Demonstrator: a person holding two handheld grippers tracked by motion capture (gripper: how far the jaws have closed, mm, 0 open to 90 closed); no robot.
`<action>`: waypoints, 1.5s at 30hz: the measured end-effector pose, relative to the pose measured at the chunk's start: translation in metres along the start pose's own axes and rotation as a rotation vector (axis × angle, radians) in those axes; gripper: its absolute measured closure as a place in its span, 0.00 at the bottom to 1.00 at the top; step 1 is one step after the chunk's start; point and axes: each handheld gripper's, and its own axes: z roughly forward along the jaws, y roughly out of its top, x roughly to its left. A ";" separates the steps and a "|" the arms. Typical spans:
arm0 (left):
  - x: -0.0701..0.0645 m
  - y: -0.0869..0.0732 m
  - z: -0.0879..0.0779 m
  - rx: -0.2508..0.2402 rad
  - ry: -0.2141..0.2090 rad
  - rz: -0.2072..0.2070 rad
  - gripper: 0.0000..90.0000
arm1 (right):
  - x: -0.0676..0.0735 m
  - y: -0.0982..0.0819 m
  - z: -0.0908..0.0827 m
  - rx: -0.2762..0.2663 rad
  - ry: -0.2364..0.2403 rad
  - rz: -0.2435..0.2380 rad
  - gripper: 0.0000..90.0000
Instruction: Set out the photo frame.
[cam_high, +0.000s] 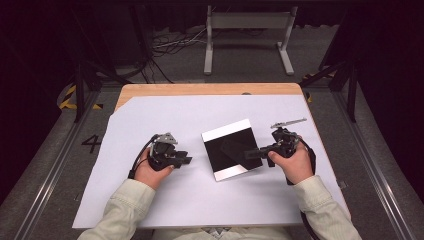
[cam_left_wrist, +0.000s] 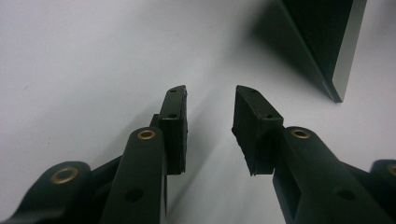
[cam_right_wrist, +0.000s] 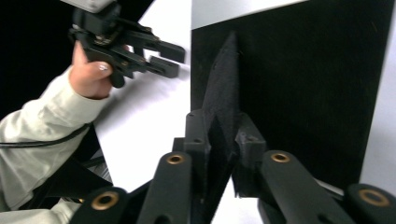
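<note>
Nearest the person, both forearms come in low over the white sheet (cam_high: 150, 200) covering the tabletop (cam_high: 210, 89). The left tongs (cam_high: 186, 159) sit parked with the jaws standing apart and nothing between them — in the left gripper view they just point across bare sheet toward the corner of the black box (cam_left_wrist: 327, 42).

The right tongs (cam_high: 250, 153) are the busy ones: they've closed on a thin black flap (cam_right_wrist: 223, 93), which looks like a lid or cover panel of the box, and it stands up edge-on between the pads in the right gripper view.

The black box (cam_high: 231, 149) itself lies mid-tabletop, between the two hands, turned a bit askew with pale strips on its far and near edges. So the flap's free edge faces the right hand, and its hinge side probably runs toward the left — I'd guess the right hand lifts while the left is close enough to steady the box.

Further out, a small metal piece (cam_high: 288, 122) lies just beyond the right hand.
</note>
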 end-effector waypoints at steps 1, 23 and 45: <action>0.000 0.000 0.000 0.000 -0.001 0.001 0.73 | 0.002 0.000 -0.001 -0.003 0.008 -0.005 0.92; -0.002 0.000 0.003 0.005 -0.004 0.000 0.73 | 0.022 -0.003 0.002 -0.191 -0.030 -0.197 0.97; -0.002 0.002 0.005 0.013 -0.005 0.021 0.73 | 0.015 -0.014 -0.004 -0.077 -0.065 -0.427 0.96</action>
